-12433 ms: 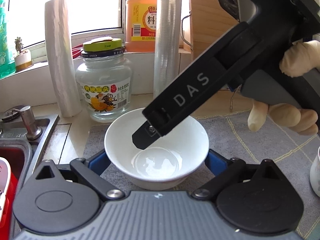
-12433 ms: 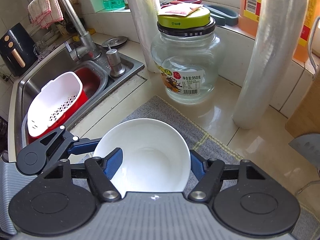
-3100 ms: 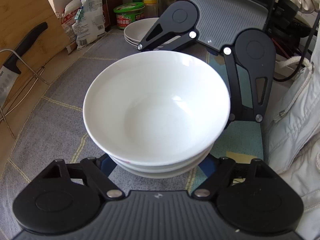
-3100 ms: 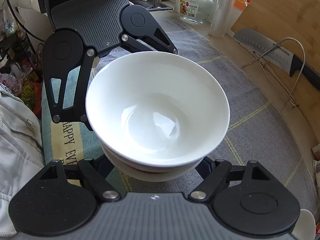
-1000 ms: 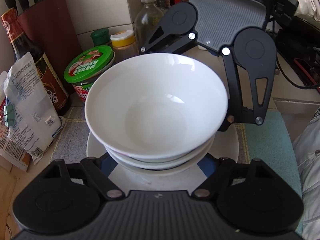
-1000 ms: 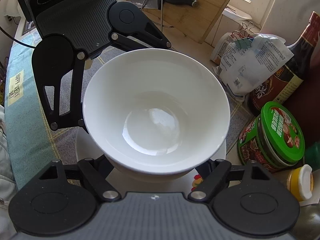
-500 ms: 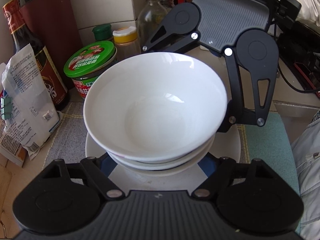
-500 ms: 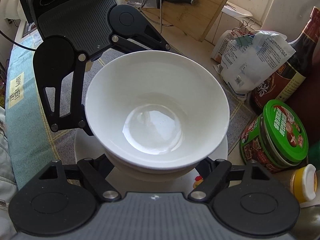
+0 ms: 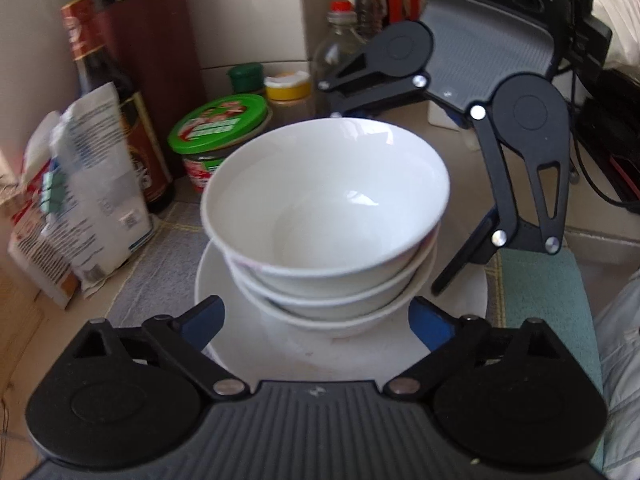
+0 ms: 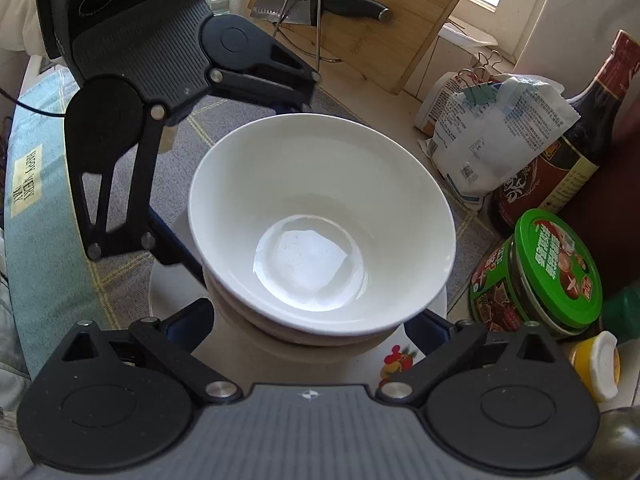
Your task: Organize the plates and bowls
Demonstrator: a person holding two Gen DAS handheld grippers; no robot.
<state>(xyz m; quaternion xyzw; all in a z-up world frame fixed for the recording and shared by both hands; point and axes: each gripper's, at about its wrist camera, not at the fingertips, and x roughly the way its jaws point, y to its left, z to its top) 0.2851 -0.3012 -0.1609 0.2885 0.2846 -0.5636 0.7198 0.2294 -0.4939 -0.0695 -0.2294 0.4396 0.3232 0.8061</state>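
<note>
A stack of three white bowls (image 9: 324, 216) stands on a pile of white plates (image 9: 360, 356) on the grey mat. My left gripper (image 9: 316, 316) is open, its blue-padded fingers apart on either side of the stack's base, not touching it. My right gripper (image 10: 308, 324) faces it from the opposite side, also open around the bowl stack (image 10: 320, 220). In the right wrist view the plate (image 10: 400, 360) shows a small red print. Each gripper appears in the other's view behind the bowls.
A green-lidded jar (image 9: 220, 132), a dark sauce bottle (image 9: 120, 120), paper bags (image 9: 80, 200), small bottles and a knife block stand close by against the wall. A wooden cutting board with a knife (image 10: 320, 4) leans further off. A teal mat (image 9: 540, 300) borders the counter edge.
The bowl stack has been set down on the plates. Both grippers have opened and the left one has drawn back a little; the stack now leans slightly.
</note>
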